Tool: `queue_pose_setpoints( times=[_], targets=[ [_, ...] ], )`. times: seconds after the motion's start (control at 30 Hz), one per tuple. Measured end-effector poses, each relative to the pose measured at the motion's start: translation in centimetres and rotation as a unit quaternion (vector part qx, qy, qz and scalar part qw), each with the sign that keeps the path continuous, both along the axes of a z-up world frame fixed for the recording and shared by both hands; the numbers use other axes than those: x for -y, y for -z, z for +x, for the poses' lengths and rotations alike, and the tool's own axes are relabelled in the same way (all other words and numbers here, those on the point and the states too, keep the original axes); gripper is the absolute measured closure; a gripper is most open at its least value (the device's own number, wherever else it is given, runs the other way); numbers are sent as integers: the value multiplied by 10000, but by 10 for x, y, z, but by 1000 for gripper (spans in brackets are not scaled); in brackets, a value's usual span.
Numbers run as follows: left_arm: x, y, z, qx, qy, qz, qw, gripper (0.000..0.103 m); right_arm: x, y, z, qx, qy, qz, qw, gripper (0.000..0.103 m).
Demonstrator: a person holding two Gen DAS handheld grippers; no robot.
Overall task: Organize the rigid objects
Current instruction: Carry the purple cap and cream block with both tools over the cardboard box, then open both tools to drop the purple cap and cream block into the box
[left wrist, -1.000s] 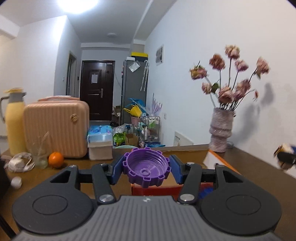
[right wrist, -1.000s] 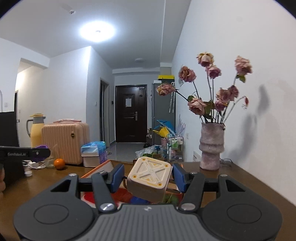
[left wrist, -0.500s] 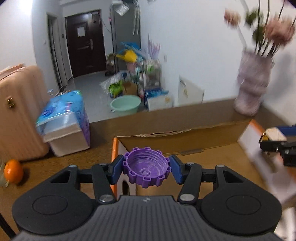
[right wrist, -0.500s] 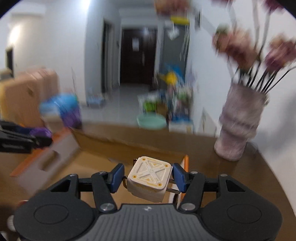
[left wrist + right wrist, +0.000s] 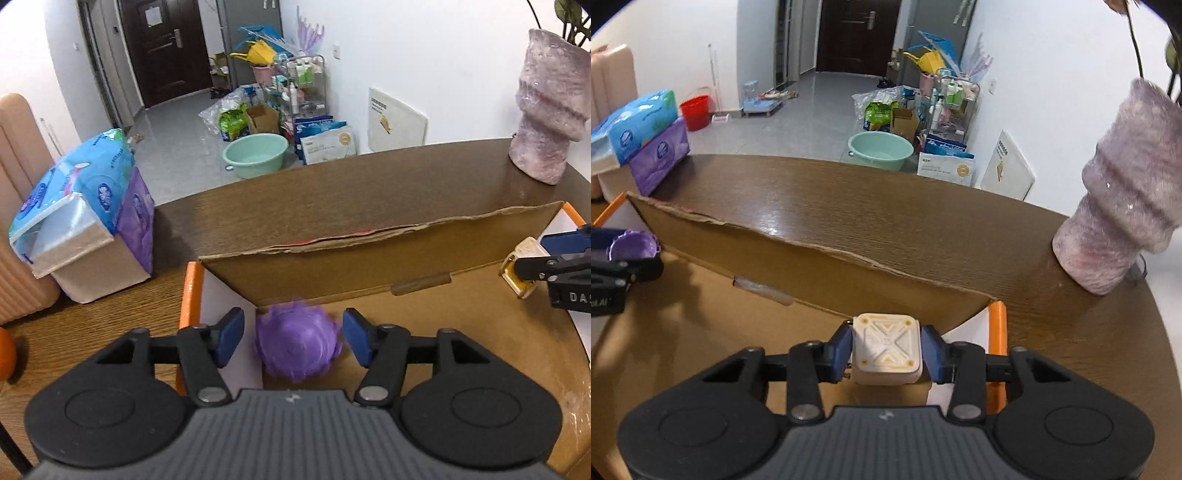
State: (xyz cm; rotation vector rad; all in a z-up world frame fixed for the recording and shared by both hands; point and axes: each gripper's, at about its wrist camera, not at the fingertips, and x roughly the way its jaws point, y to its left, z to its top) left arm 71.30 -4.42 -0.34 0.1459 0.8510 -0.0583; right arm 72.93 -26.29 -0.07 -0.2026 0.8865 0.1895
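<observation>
Between the parted left tool pads — blurred purple cap, untouched.

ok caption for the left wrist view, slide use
Left hand-held gripper open over the cardboard box, blurred purple cap between its fingers.

White cube between jaws, above cardboard box.

box on table | cap in box's left end | block over right end | vase right of box | tissue pack left of box
</observation>
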Motion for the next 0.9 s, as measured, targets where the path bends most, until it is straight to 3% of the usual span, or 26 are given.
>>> queue_pose_setpoints(
  times=[0.1, 0.23, 0.57, 0.63, 0.73, 0.9],
  targets=[
    [-1, -6, -5, -16, 18, -25, 10000, 35, -1, -6, -8, 64, -1, -65, 10000, 64],
    [-1, -33, -18, 1, -83, -102, 9999, 30, 8, -38, -22, 267, -12, -60, 9996, 62],
    [-23, -149, -118, 783, -149, -212, 9966, 18, 30, -144, -113, 913, 118, -58, 9957, 51],
    [-26, -165, -142, 916, -107, -291, 9953, 13, 33, -159, -131, 1043, 170, 81, 9944, 44],
    [-28, -179, -177, 1099, -6, -349, 9933, 12, 37, -173, -165, 1247, 136, 416, 9912, 39],
    [-35, -179, -231, 1682, -31, -608, 9839, 7, 36, -174, -221, 1634, 109, 787, 9833, 39]
  ],
)
